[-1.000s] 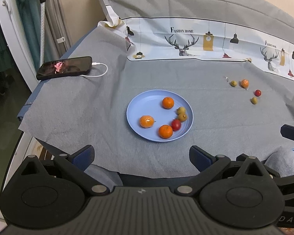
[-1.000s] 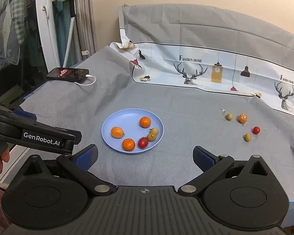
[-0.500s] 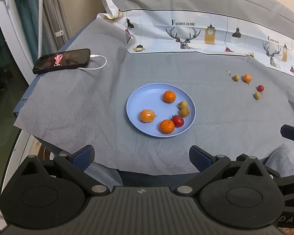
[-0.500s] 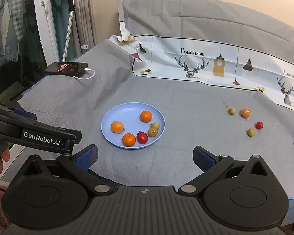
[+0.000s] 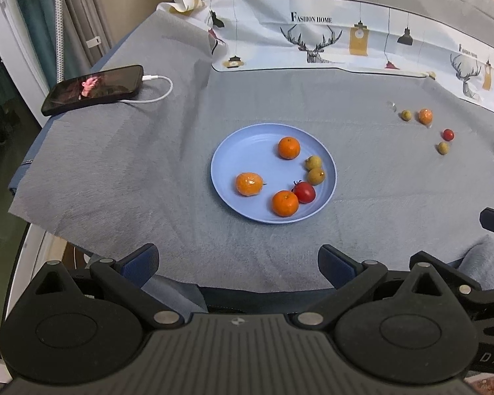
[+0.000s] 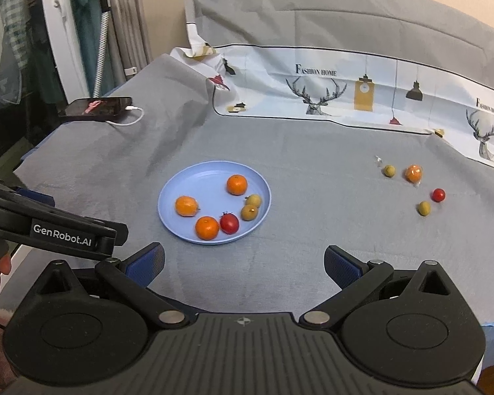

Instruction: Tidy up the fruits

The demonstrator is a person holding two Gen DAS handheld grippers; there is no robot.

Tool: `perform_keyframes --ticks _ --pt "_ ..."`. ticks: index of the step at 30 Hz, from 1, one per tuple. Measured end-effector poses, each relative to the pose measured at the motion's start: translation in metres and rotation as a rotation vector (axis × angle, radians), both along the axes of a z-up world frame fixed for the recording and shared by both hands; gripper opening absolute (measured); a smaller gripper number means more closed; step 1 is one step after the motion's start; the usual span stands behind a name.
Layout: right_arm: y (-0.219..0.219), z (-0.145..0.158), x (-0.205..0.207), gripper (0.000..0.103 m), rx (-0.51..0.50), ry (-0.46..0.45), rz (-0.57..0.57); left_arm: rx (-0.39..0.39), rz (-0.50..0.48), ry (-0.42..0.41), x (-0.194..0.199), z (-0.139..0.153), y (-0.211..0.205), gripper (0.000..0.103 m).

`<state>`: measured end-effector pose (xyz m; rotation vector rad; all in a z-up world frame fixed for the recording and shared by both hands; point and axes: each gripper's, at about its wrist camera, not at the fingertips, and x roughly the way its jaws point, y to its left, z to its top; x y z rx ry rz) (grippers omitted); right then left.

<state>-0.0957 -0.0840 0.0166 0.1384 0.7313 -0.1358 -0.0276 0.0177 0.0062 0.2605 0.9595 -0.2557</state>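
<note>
A light blue plate (image 5: 233, 151) (image 6: 181, 184) sits mid-table holding three oranges, a red tomato (image 5: 304, 192) (image 6: 229, 223) and two small yellow-green fruits. Four loose fruits lie to the right on the grey cloth: a wrapped orange one (image 5: 425, 116) (image 6: 414, 172), a red tomato (image 5: 448, 134) (image 6: 438, 195) and two yellow-green ones (image 5: 442, 147) (image 6: 424, 208). My left gripper (image 5: 237, 261) is open near the table's front edge, below the plate. My right gripper (image 6: 243, 263) is open too, nearer than the plate, with nothing between its fingers.
A phone (image 5: 94, 89) (image 6: 97, 107) with a white cable lies at the table's left edge. A printed cloth (image 5: 345, 42) runs along the back. The left gripper's body (image 6: 49, 230) shows at the left of the right wrist view, held by a hand.
Both cameras have moved a little forward and upward; the plate and loose fruits sit slightly higher and closer in view. Both grippers stay open and the fruits have not moved.
</note>
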Motion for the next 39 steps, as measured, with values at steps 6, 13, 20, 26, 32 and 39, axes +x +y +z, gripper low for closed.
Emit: perform_keyframes --ticks 6,13,20,26,32,39 --pt "-0.019 -0.012 0.010 0.102 0.041 0.023 -0.053 0.020 -0.010 0.019 0.016 -0.006 -0.019 0.103" --pt "-0.047 -0.024 0.021 0.102 0.091 0.046 -0.128 0.041 -0.041 0.032 0.038 -0.011 -0.050 0.103" --pt "-0.076 -0.032 0.030 0.102 0.115 0.056 -0.196 0.056 -0.073 0.047 0.055 -0.017 -0.080 0.103" --pt "-0.102 -0.038 0.034 0.102 0.124 0.056 -0.250 0.065 -0.099 0.057 0.063 -0.022 -0.104 0.103" --pt "-0.136 -0.046 0.033 0.102 0.097 0.049 -0.320 0.078 -0.134 0.073 0.070 -0.031 -0.133 0.103" --pt "-0.201 -0.068 0.030 0.102 0.054 0.049 -0.471 0.079 -0.232 0.079 0.084 -0.048 -0.195 0.103"
